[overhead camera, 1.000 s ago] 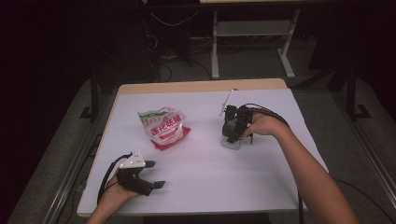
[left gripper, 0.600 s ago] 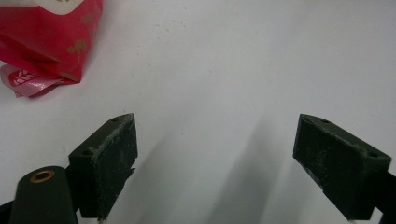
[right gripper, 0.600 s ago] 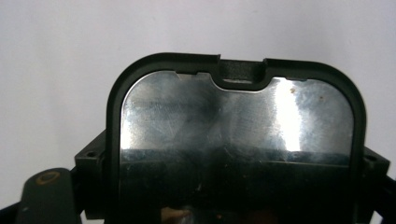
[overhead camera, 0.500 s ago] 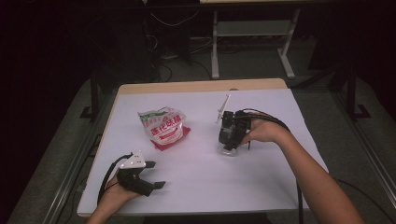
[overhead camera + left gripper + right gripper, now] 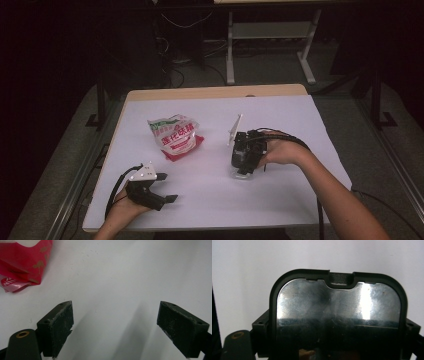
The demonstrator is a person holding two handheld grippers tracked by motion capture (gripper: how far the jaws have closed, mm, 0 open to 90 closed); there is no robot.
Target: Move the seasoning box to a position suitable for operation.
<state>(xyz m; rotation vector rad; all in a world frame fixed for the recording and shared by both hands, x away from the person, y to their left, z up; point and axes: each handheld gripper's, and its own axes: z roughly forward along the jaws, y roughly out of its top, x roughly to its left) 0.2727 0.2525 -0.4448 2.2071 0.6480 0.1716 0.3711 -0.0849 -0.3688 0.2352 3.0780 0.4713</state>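
We have the right gripper (image 5: 243,172) right of the table's middle, pointing down at the sheet. Its jaws are closed across a wide black-framed plate (image 5: 338,312) with a shiny metal face; the jaw blocks sit at the plate's left and right edges in the right gripper view, so we read a grip on a wide thing. In the high view the plate is mostly hidden under the gripper body and the hand; only a pale bit shows at the jaw tips, and we can't tell if it touches the table.

Left gripper (image 5: 167,189) rests near the table's front left corner, held low. Jaws stand wide apart with nothing between them, just bare white sheet in the left gripper view.

Snack bag (image 5: 176,137), white and red with green print, lies left of the table's middle, well apart from both grippers. In the left gripper view only its red corner shows, cut off at the top left. Print is too small for us to read.

Table (image 5: 280,210) is covered by a white sheet, with a wood edge along the far side. Beyond it the room is dark: a white frame stand (image 5: 270,35) and loose cables on the floor.
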